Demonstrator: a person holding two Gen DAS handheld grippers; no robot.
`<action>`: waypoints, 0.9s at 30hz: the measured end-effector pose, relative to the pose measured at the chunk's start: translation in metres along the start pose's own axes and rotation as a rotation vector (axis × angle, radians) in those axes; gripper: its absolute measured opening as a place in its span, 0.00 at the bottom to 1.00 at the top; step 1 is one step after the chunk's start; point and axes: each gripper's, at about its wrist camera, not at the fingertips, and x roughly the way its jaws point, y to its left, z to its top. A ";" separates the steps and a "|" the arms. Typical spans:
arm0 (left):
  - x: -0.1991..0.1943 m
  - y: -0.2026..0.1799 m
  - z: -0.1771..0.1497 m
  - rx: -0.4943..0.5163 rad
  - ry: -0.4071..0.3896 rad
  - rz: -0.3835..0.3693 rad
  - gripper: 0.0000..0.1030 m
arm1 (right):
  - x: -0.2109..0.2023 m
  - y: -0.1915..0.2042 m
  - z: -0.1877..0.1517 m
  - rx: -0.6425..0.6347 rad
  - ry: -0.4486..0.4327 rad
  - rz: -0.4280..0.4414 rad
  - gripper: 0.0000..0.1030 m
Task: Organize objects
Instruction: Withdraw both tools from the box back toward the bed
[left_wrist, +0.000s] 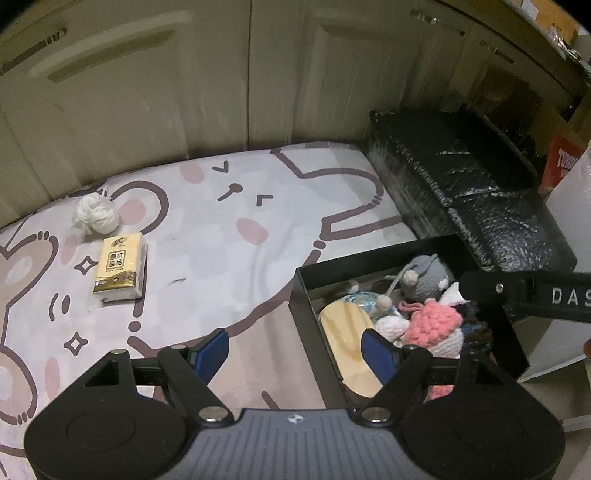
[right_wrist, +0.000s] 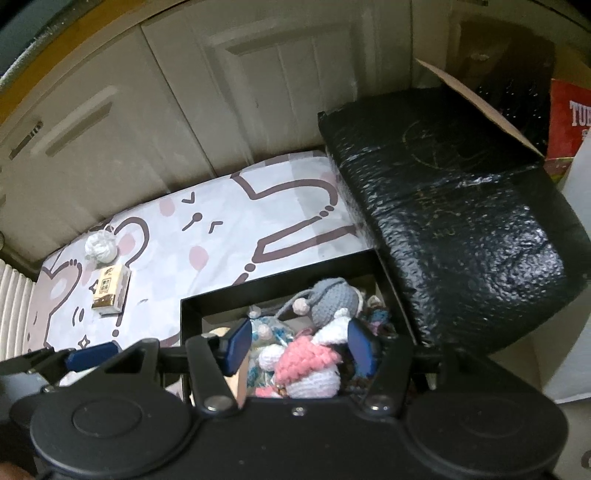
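Pink crochet toy (right_wrist: 306, 363) apparently between right gripper (right_wrist: 297, 345) fingers, inside black box (right_wrist: 192, 306)

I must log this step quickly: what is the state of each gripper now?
Left gripper: open, holding nothing.
Right gripper: open above the black box, pads beside the pink crochet toy, not pressing it.

Black box (left_wrist: 301, 295) holds crochet toys (left_wrist: 434, 325); tissue pack (left_wrist: 120, 264) and crumpled white wad (left_wrist: 96, 214) lie apart on bedsheet
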 end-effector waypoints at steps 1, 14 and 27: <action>-0.002 0.000 0.000 0.000 -0.002 0.000 0.77 | -0.002 -0.001 -0.001 0.001 -0.003 -0.002 0.57; -0.029 0.001 -0.008 -0.030 0.004 -0.022 0.86 | -0.028 -0.011 -0.019 -0.017 0.013 -0.053 0.60; -0.046 0.006 -0.018 -0.092 -0.012 -0.019 1.00 | -0.050 -0.019 -0.033 -0.034 -0.030 -0.087 0.97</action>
